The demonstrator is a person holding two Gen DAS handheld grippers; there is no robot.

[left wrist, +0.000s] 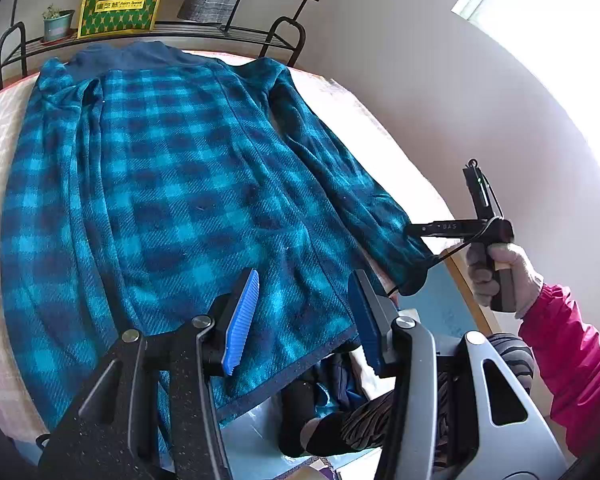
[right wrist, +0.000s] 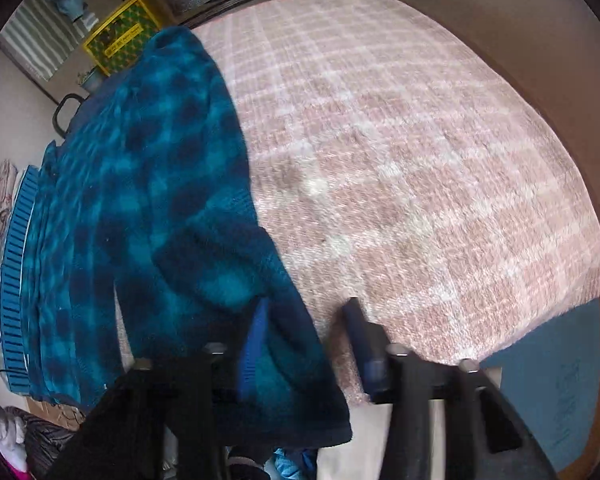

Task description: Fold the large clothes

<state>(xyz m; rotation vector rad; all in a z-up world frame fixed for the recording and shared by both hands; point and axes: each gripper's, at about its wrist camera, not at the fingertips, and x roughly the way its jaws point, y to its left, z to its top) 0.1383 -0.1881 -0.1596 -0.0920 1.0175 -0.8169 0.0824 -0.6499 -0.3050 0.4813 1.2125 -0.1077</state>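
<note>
A large teal and navy checked fleece garment (left wrist: 180, 180) lies flat on the pink checked bed cover (right wrist: 420, 160), collar at the far end. My left gripper (left wrist: 304, 312) hovers open over the near hem, its blue pads (left wrist: 242, 320) apart with nothing pinched. The garment's right sleeve runs down to a dark cuff (left wrist: 404, 264) at the bed's edge. A gloved hand (left wrist: 504, 276) holds my right gripper (left wrist: 416, 232) at that cuff. In the right wrist view the cuff (right wrist: 292, 380) lies between the fingers of the right gripper (right wrist: 306, 332), which stand apart; the picture is blurred.
A black metal rack behind the bed carries a yellow-green box (left wrist: 122, 2) and a potted plant (left wrist: 58, 24). Loose clothes (left wrist: 340, 400) are piled on the floor below the hem. A blue mattress edge (right wrist: 552, 380) shows at the bed's corner. A pink sleeve (left wrist: 572, 360) is at the right.
</note>
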